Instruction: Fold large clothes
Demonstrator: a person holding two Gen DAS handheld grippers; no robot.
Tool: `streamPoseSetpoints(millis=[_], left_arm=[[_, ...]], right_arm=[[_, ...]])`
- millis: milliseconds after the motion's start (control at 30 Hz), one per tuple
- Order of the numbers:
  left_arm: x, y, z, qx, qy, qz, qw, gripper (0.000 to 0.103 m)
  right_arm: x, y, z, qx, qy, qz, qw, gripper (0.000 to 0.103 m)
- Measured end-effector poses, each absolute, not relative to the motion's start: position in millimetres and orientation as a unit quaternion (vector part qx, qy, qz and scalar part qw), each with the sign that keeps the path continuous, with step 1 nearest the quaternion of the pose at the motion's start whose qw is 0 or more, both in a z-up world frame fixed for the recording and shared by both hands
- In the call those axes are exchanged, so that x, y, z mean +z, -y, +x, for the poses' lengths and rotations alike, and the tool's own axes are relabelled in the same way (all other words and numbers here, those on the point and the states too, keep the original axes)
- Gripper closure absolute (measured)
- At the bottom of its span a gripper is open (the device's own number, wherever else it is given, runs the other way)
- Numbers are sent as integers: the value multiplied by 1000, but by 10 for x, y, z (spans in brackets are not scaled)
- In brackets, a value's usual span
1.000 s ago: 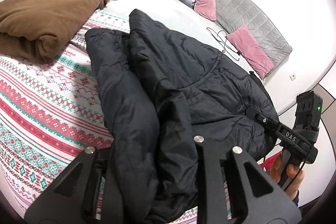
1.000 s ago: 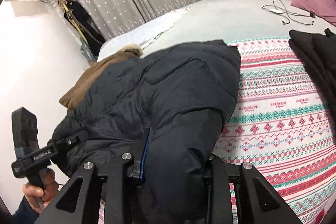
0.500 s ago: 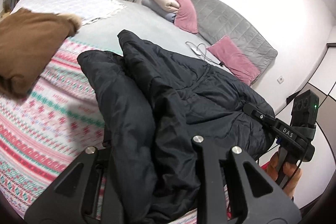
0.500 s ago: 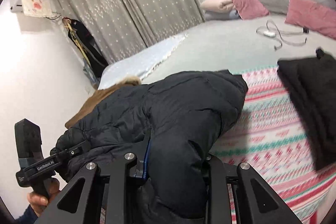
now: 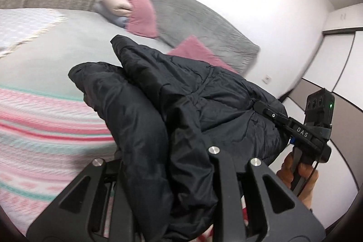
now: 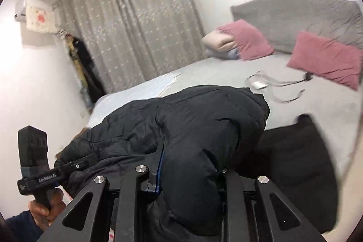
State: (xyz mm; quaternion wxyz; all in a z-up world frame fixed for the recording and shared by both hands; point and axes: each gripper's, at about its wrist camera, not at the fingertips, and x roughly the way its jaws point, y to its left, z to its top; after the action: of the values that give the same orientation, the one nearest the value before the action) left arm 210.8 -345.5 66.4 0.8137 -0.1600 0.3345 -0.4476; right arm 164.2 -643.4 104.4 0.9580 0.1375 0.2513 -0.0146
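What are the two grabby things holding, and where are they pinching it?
Both hold the black puffy jacket. The left hand-held gripper and the right hand-held gripper each pinch a bunched fold along its near edge.

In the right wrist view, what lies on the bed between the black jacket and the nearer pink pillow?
A tangled cable lies on the grey sheet between the black jacket and pink pillow.

The black puffer jacket (image 5: pixel 204 92) hangs bunched and doubled over, lifted clear above the bed, quilted shell creased and glossy. One padded fold droops at each end, a sleeve-like roll (image 6: pixel 195 165) sagging down in front, seams puckered.
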Motion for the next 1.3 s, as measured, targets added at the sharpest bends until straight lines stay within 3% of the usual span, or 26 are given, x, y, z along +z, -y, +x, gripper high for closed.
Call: streamPoseSetpoints(millis=[200, 400, 533, 733, 867, 1300], left_arm=[[536, 4655, 1963, -487, -321, -110, 805, 80], [-614, 5084, 1662, -480, -401, -89, 775, 75], [-711, 5013, 1622, -493, -390, -97, 772, 72], [-642, 5035, 1626, -483, -413, -108, 764, 61], [-625, 4801, 1634, -481, -420, -124, 760, 57], [-410, 4243, 1594, -450, -437, -129, 768, 57]], right_arm=[[913, 7707, 1268, -58, -205, 173, 962, 79], [-289, 8490, 1015, -119, -296, 237, 918, 77], [-685, 8723, 642, -114, -271, 300, 907, 72], [-555, 8784, 609, -137, -287, 305, 898, 57], [-403, 8732, 496, -159, -271, 320, 894, 55], [107, 8095, 270, -223, -209, 300, 904, 54]])
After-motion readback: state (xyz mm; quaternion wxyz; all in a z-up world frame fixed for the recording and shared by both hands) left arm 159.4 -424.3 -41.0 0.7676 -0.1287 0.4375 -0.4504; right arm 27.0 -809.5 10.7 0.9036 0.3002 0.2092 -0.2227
